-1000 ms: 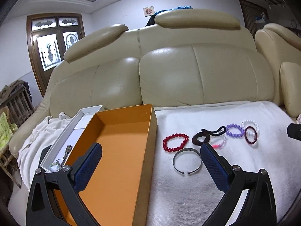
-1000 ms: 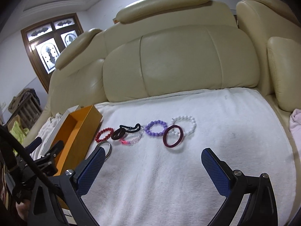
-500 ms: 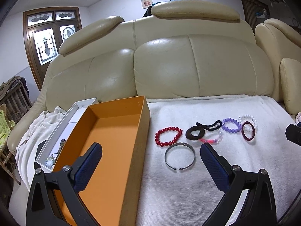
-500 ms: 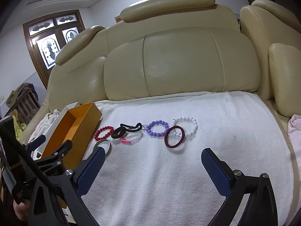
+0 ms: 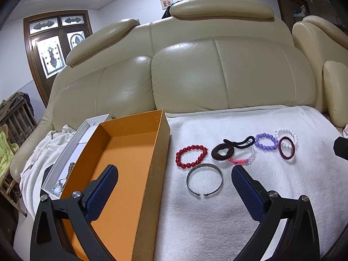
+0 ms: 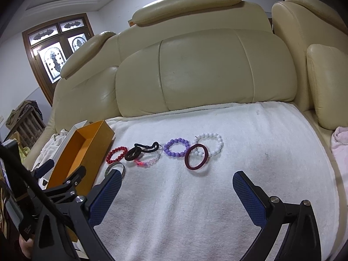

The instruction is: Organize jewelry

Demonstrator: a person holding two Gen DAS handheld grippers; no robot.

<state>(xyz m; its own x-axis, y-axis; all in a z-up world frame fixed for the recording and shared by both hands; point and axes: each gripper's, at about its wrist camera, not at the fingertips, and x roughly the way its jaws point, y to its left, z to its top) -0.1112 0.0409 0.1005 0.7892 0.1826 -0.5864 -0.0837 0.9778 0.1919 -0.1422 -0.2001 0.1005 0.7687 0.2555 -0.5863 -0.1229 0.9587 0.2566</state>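
Several bracelets lie in a row on a white towel (image 5: 239,213): a red bead bracelet (image 5: 191,156), a silver cuff (image 5: 204,182), black hair ties (image 5: 230,149), a pink and clear bead bracelet (image 5: 241,159), a purple bead bracelet (image 5: 266,142), a dark red bangle (image 5: 287,151) and a white bead bracelet (image 5: 287,133). An empty orange box (image 5: 121,163) stands left of them. My left gripper (image 5: 174,174) is open, above the box's right wall. My right gripper (image 6: 176,180) is open and empty, short of the dark red bangle (image 6: 196,157).
A white box lid (image 5: 71,152) with small items lies left of the orange box, on a rumpled cloth. The beige leather sofa back (image 5: 217,71) rises behind the towel. A wooden crate (image 5: 17,121) stands far left. A pink cloth (image 6: 341,137) lies at the right.
Both views have shifted a little. The jewelry sits lower and nearer in the left wrist view. Both grippers remain open. Nothing was picked up.
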